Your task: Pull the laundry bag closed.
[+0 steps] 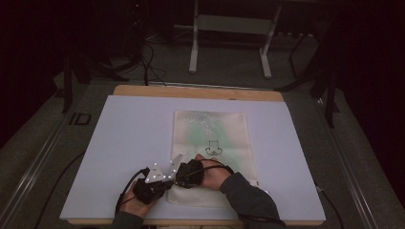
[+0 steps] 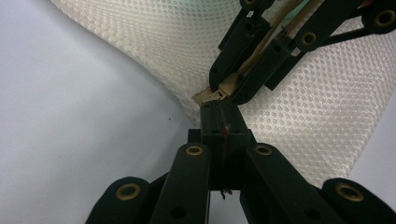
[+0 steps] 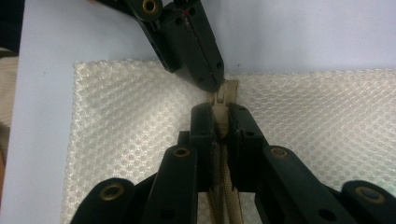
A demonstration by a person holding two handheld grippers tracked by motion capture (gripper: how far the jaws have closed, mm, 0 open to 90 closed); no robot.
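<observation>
The mesh pouch (image 1: pixel 212 148) lies flat on the pale worktop (image 1: pixel 119 143), right of centre, its zip end reaching the near edge; both tools work at that end. The right tool (image 3: pixel 219 114) is clamped on the zip pull (image 3: pixel 219 112), the zip track (image 3: pixel 224 186) running back between its jaws; the left tool (image 2: pixel 219 116) is closed, and appears to pinch the fabric tab (image 2: pixel 208 96) at the very end of the zip, though the grip itself is hard to see. To do this step well, I judge, the left tool should anchor the tab firmly while the right draws the pull straight along the track, low and level; any sideways tug risks bunching the soft mesh or slipping off the small pull.
</observation>
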